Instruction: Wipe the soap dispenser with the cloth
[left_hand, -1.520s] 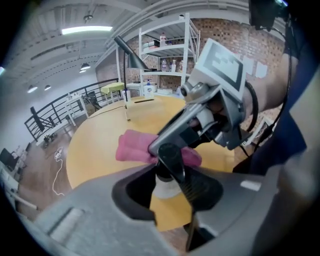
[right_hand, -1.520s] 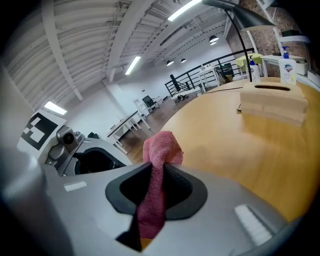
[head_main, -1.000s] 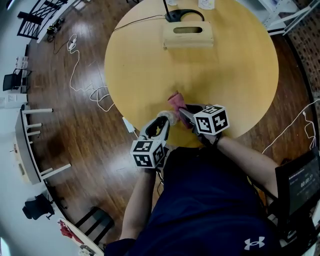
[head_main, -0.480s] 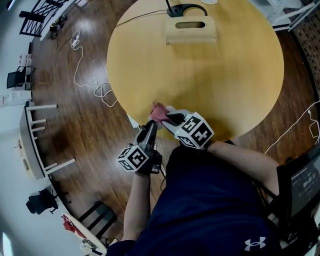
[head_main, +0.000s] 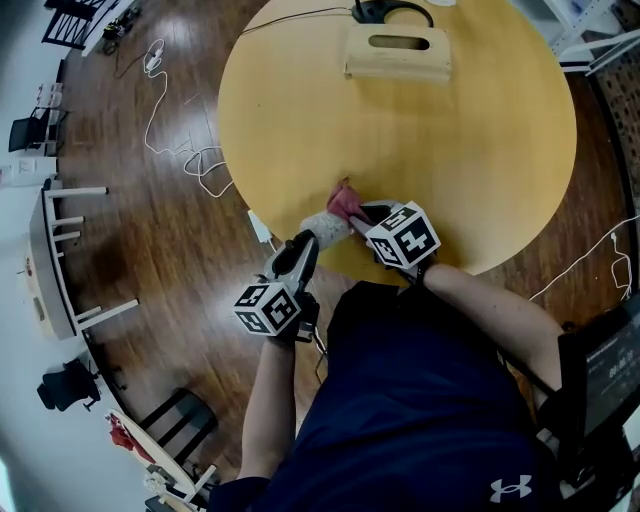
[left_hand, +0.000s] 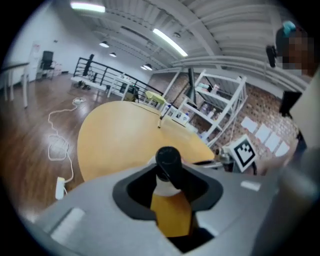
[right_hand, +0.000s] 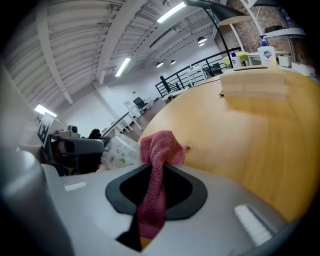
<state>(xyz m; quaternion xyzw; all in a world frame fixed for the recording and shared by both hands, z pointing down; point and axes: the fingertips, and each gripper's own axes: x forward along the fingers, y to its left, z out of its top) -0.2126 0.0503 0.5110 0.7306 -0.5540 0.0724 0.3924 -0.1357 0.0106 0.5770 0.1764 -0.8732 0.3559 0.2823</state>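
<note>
The soap dispenser (head_main: 322, 228), a pale bottle with a leaf print (right_hand: 120, 150) and a black pump top (left_hand: 167, 160), lies tilted over the near edge of the round yellow table (head_main: 470, 150). My left gripper (head_main: 308, 243) is shut on it; in the left gripper view the pump and white collar stick up between the jaws. My right gripper (head_main: 360, 215) is shut on a pink cloth (head_main: 345, 203), and the bunched cloth (right_hand: 157, 150) stands out of its jaws right beside the bottle. From the right gripper view the left gripper (right_hand: 75, 147) shows at the left, holding the bottle.
A pale wooden box with a slot (head_main: 398, 55) stands at the far side of the table, a black cable loop (head_main: 390, 12) behind it. White cables (head_main: 180, 150) and a white plug block (head_main: 258, 228) lie on the wooden floor at the left. My torso fills the lower part of the head view.
Both grippers have rolled and shifted a little along the table's near edge. The cloth has moved to the right, and more of the pale bottle now shows beside it.
</note>
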